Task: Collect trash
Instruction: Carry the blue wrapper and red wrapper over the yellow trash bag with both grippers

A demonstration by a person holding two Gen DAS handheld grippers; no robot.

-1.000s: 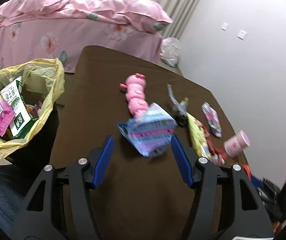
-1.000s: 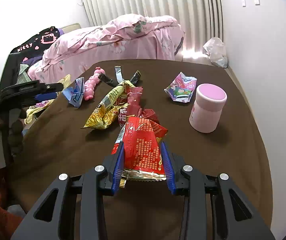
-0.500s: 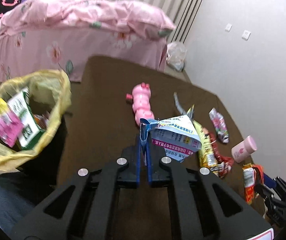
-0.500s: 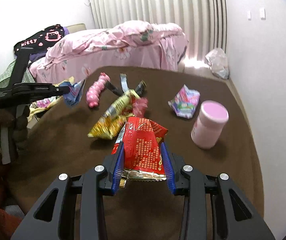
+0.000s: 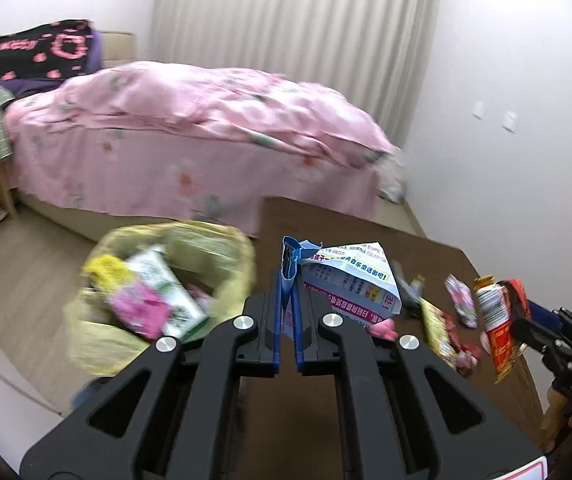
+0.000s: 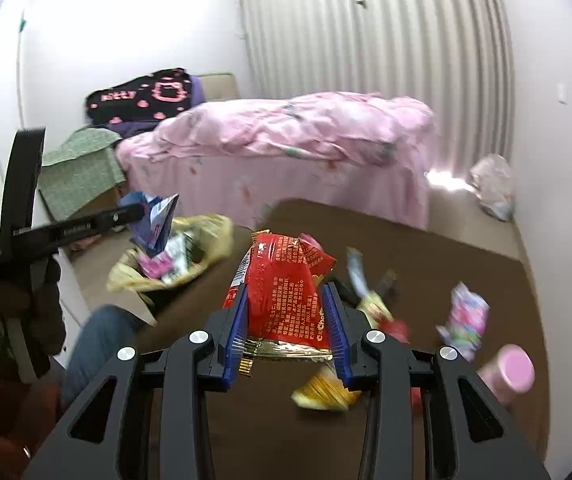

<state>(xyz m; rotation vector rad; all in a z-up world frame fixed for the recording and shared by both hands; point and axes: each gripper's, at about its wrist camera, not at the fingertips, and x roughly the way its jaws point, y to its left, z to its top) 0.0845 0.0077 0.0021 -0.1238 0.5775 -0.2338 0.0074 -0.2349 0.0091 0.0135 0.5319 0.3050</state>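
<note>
My left gripper (image 5: 289,280) is shut on a crumpled blue and white paper packet (image 5: 350,284), lifted above the brown table (image 5: 326,420). The same packet (image 6: 157,220) hangs from that gripper (image 6: 141,210) in the right wrist view, over the yellow trash bag (image 6: 205,236). My right gripper (image 6: 286,300) is shut on a red snack wrapper (image 6: 286,292), also raised off the table. The trash bag (image 5: 213,248) stands at the table's left side, holding several wrappers.
On the table lie a yellow wrapper (image 6: 326,394), a pink and blue wrapper (image 6: 466,316), a pink bottle (image 6: 510,372) and a pink toy (image 5: 384,328). A bed with a pink cover (image 5: 189,128) stands behind. A person's leg in jeans (image 6: 93,340) is at the left.
The left jaws closed on the blue and white packet and lifted it toward the trash bag. The right gripper rose from the table with the red wrapper.
</note>
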